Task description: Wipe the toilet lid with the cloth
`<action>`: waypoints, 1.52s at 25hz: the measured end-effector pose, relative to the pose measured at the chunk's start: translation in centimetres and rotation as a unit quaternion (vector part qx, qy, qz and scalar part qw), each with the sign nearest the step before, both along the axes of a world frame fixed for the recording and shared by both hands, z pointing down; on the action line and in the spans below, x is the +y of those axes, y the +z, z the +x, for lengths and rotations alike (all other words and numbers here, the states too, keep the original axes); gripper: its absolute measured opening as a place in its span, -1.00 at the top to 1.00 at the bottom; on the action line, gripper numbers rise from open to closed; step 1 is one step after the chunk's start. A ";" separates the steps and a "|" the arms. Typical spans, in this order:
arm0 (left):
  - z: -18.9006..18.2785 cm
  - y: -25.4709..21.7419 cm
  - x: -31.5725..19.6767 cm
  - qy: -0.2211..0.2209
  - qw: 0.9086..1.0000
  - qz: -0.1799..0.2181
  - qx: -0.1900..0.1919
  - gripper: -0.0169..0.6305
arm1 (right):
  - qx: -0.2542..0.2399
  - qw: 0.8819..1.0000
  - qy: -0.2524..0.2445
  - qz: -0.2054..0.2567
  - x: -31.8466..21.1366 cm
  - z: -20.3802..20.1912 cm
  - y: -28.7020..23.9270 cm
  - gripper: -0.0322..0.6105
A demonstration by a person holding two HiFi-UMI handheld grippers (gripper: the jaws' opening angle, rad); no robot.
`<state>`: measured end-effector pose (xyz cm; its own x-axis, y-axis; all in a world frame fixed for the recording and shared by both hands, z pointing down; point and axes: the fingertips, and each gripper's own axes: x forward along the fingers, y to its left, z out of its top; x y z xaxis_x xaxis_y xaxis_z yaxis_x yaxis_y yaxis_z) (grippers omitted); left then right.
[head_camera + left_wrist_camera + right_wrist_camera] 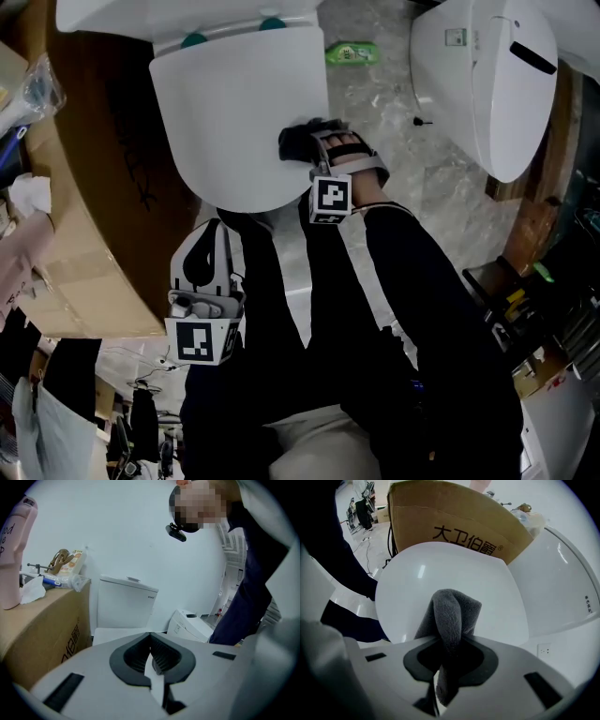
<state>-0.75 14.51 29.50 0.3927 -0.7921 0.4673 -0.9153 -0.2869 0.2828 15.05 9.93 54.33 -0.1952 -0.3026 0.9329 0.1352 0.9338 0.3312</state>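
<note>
Our right claw (450,641) clamps the cloth (452,609) at the right edge of the toilet lid (234,112), which spreads leftward. Our left claw (152,656), closed on nothing, hangs farther off.

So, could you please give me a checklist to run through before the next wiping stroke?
1. Cloth gripped: ok, the right tongs are clamped on a grey fold of it.
2. Toilet lid down and bare: ok.
3. Cloth placed on the lid: ok, it sits at the lid's right edge in the head view.
4. Firm contact of cloth on lid: cannot tell.
5. Left tongs out of the way: ok, shut with nothing in them and held low beside the person's leg.
6. Room to sweep left: cannot tell, since the cardboard box stands close beside the toilet.
</note>
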 end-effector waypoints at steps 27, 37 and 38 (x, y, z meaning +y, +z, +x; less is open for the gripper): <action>-1.9 -1.5 -2.0 -0.015 1.000 0.020 -0.002 0.91 | -0.059 0.996 0.055 -0.036 -0.8 -2.5 -4.0 0.68; -4.2 -1.4 -2.2 -0.065 0.998 0.007 -0.005 0.91 | -0.078 0.995 0.007 0.057 -14.7 -6.8 -7.9 0.67; -4.5 -1.3 -2.0 -0.067 0.998 0.006 -0.008 0.91 | -0.075 0.995 -0.003 0.060 -15.6 -7.3 -7.8 0.67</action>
<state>-5.21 12.53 28.24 0.2748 -0.8423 0.4636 -0.9502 -0.1641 0.2650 7.75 -5.62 46.48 -0.3314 -0.4080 0.8507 0.0825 0.8857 0.4569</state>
